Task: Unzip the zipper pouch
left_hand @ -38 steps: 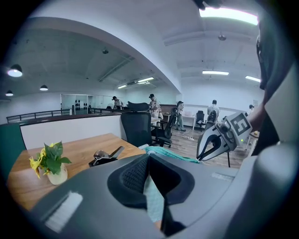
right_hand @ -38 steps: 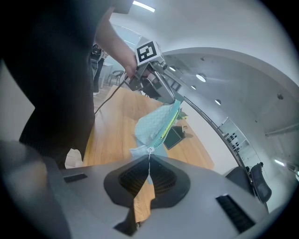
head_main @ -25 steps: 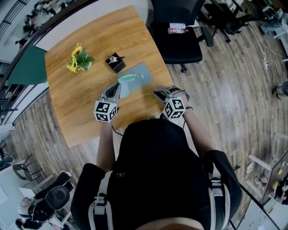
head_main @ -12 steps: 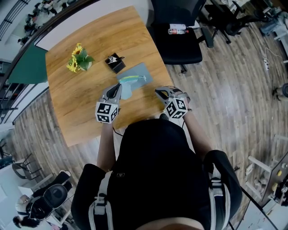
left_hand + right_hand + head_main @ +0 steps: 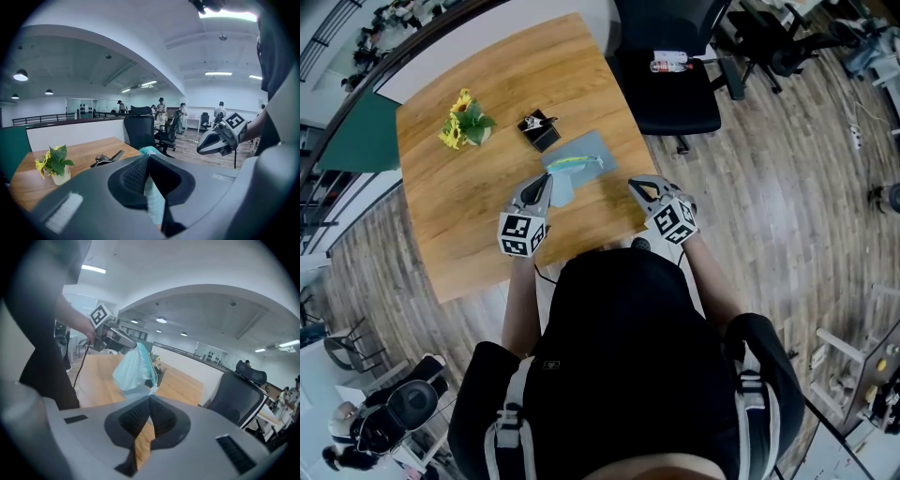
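Pinching a fold of the zipper pouch (image 5: 579,157), our left gripper (image 5: 546,180) has its ribbed black jaws closed on soft teal cloth. The left gripper view shows that strip of fabric running up between them. From the head view the pouch reads as a flat blue-grey rectangle with a yellow-green stripe. It lies on the table (image 5: 459,225) between our two grippers, its near left corner at the left gripper's tips.

The right gripper view tells us more. There the cloth is finely dotted, bunched and raised toward the left gripper, with a line of zipper teeth (image 5: 149,363) down its edge and a small pale zipper pull (image 5: 152,388) hanging at the bottom.

Our right gripper (image 5: 635,184) has its jaws together at the tips, with nothing between them that we can see. The pull shows just above those tips in its own view, while the head view shows bare wood between this gripper and the pouch.

The tabletop is warm, grained wood with a squarish outline. Beyond the pouch stand yellow flowers (image 5: 465,122) in a small pale pot and a little black object (image 5: 540,130). A black office chair (image 5: 670,89) stands at the table's far side.
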Demonstrator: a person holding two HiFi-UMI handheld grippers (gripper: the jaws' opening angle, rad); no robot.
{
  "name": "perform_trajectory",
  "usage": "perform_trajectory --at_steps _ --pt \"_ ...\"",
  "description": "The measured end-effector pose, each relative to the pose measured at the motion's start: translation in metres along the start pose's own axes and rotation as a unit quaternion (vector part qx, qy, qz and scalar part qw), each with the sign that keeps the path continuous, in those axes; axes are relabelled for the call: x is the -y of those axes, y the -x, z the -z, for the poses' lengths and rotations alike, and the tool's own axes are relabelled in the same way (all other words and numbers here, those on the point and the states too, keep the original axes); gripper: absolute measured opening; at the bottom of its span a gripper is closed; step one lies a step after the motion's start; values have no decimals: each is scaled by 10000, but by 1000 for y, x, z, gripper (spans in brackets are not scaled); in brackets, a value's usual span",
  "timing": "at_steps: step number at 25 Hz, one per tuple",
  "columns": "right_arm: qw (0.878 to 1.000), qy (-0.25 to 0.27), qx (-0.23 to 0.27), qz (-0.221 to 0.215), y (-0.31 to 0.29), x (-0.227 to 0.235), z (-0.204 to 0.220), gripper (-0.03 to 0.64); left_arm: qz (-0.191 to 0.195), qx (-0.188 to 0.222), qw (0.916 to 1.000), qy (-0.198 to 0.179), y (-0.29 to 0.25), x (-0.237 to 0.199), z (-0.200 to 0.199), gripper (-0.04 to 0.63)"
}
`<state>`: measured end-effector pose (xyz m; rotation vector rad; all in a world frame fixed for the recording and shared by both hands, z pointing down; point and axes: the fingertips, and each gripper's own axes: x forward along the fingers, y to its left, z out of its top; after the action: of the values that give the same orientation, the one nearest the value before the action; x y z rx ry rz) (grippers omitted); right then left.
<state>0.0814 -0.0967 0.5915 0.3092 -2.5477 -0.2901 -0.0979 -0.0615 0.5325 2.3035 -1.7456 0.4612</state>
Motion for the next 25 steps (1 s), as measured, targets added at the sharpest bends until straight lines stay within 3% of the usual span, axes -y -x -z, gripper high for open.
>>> perform_trajectory --at_steps 4,25 --pt "9996 -243 77 89 6 9 1 3 -18 6 10000 -19 2 5 -1 8" --pt "9996 -271 107 -16 17 8 19 3 -137 -193 9997 -114 2 26 -3 8"
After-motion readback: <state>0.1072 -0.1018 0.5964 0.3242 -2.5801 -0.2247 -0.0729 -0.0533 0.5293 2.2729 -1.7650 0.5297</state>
